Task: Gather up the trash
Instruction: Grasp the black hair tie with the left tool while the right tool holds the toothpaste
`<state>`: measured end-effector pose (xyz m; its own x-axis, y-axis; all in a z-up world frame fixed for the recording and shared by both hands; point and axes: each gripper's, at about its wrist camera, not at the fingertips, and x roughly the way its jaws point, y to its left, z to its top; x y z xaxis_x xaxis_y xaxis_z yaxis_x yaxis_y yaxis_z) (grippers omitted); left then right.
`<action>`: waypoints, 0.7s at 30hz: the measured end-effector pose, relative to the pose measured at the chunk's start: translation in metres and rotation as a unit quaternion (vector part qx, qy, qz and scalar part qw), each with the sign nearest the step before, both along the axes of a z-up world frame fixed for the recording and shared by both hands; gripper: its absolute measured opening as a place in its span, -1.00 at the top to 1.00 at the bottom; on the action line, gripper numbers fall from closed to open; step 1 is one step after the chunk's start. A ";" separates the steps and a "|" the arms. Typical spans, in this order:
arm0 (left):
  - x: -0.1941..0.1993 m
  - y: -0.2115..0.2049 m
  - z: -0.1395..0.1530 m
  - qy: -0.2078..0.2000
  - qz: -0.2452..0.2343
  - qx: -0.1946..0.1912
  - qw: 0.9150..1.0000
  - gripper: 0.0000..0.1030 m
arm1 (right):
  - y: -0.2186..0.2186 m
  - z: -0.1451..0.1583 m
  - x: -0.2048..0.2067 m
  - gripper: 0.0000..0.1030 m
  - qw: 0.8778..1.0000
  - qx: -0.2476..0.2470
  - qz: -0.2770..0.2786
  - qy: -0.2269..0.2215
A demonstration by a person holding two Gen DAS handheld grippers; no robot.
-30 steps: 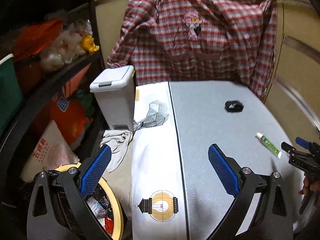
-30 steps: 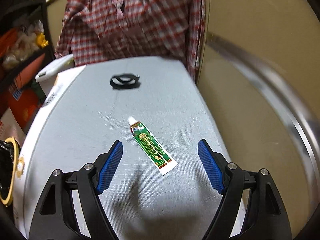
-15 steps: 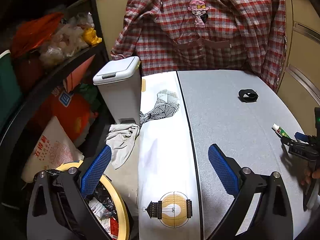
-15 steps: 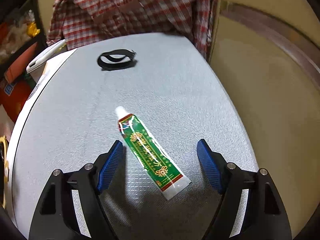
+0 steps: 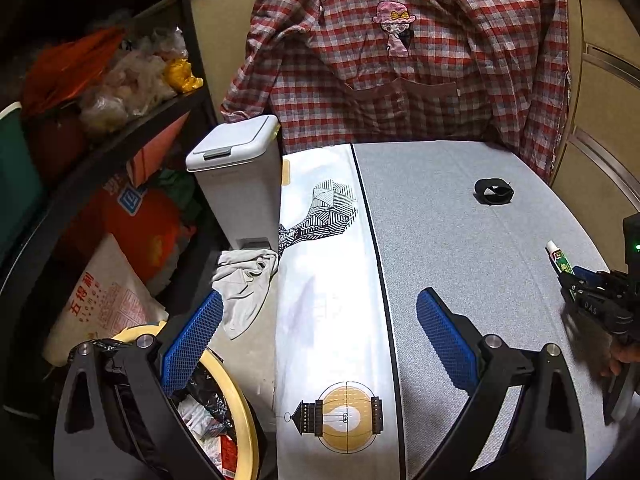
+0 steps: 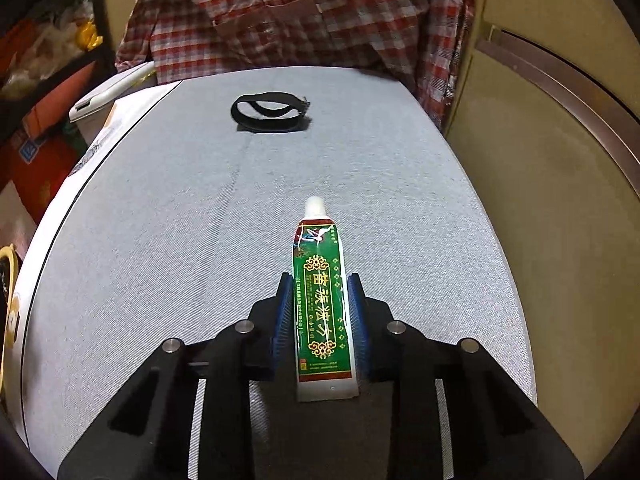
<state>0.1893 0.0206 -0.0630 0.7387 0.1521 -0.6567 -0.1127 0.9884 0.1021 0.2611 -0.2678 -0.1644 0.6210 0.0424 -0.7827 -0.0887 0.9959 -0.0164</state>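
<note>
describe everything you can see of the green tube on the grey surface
The green tube is small and soft-looking, with a white cap, red bands, gold ornament and characters, and a flat white crimped end. It lies flat on the grey surface, cap pointing away, lengthwise between the right tool's blue pads, which have just closed against its sides.

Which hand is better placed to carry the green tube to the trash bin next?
Right. The right tool has just closed, its pads against the green tube on the grey table. The left tool is open and empty, above the yellow-rimmed trash bin.
</note>
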 end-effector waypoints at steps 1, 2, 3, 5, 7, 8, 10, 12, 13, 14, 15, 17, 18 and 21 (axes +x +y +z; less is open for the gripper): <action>0.000 0.000 0.000 -0.001 0.000 0.000 1.000 -0.83 | 0.001 0.000 -0.001 0.46 1.000 -0.002 0.001 0.001; -0.001 0.000 0.001 -0.002 0.000 0.000 1.000 -0.83 | 0.002 0.001 -0.001 0.46 1.000 -0.003 0.001 0.002; -0.001 0.002 0.002 -0.002 0.000 0.000 1.000 -0.83 | 0.003 0.001 -0.001 0.46 1.000 -0.006 0.001 0.003; -0.002 0.002 0.002 -0.003 0.001 -0.001 1.000 -0.83 | 0.004 0.002 -0.002 0.46 1.000 -0.002 0.000 0.001; -0.003 0.002 0.003 -0.004 0.001 -0.002 1.000 -0.83 | 0.003 0.009 -0.003 0.46 1.000 0.006 -0.004 -0.008; -0.002 0.002 0.003 -0.005 0.001 -0.001 1.000 -0.83 | 0.003 0.013 -0.004 0.46 1.000 0.011 -0.007 -0.012; -0.003 0.001 0.005 -0.009 0.001 -0.001 1.000 -0.83 | 0.000 0.024 -0.007 0.46 0.999 0.023 -0.013 -0.023; -0.002 0.000 0.007 -0.012 0.000 -0.004 1.000 -0.83 | -0.001 0.035 -0.012 0.46 0.999 0.032 -0.017 -0.034; -0.001 -0.001 0.009 -0.015 0.000 -0.005 1.000 -0.83 | -0.002 0.040 -0.014 0.46 0.998 0.035 -0.019 -0.039; 0.000 -0.002 0.010 -0.019 -0.001 -0.007 1.000 -0.83 | -0.002 0.043 -0.016 0.46 0.998 0.037 -0.020 -0.042; 0.001 -0.003 0.011 -0.021 -0.002 -0.007 1.000 -0.83 | -0.002 0.049 -0.019 0.46 0.998 0.038 -0.022 -0.048; 0.004 -0.008 0.014 -0.031 -0.005 -0.007 0.999 -0.83 | -0.003 0.057 -0.023 0.46 0.997 0.041 -0.025 -0.058; 0.006 -0.011 0.015 -0.035 -0.006 -0.006 0.999 -0.83 | -0.003 0.062 -0.025 0.46 0.997 0.041 -0.027 -0.065; 0.014 -0.018 0.017 -0.043 -0.010 -0.014 0.999 -0.83 | -0.004 0.072 -0.029 0.46 0.995 0.045 -0.029 -0.080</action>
